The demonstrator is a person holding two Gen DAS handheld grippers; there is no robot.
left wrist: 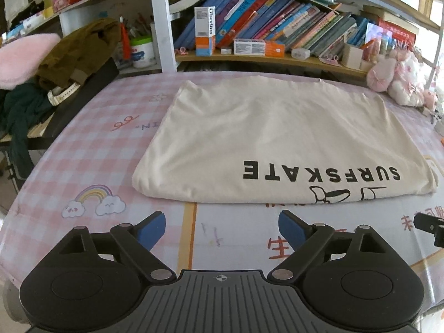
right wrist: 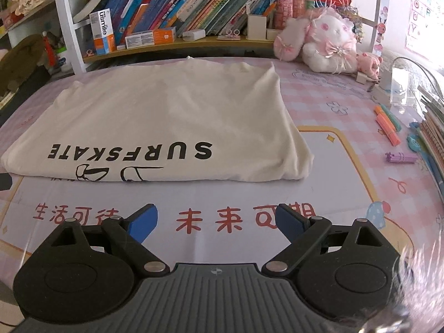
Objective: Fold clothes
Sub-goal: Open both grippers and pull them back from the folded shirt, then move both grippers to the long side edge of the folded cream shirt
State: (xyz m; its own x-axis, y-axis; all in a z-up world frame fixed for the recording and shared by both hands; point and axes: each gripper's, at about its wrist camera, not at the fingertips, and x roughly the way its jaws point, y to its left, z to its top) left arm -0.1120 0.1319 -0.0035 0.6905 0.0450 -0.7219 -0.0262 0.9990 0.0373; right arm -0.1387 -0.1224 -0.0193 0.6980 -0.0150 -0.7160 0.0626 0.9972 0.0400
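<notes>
Left wrist view shows your left gripper [left wrist: 220, 229] with jaws released, holding nothing; your right gripper [right wrist: 217, 220] likewise; the cream T-shirt [left wrist: 266, 138] lies folded on the pink checked table cover [left wrist: 91, 144] just ahead; probably one fold is finished; next you must grasp a side edge.

A child's room: crammed bookshelf [right wrist: 194, 8], plush rabbit [right wrist: 330, 41] (pink-bowed), checked tablecloth [left wrist: 91, 144].

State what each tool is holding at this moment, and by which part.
Nothing is held. The left tool and right tool are both open, short of the folded shirt.
</notes>
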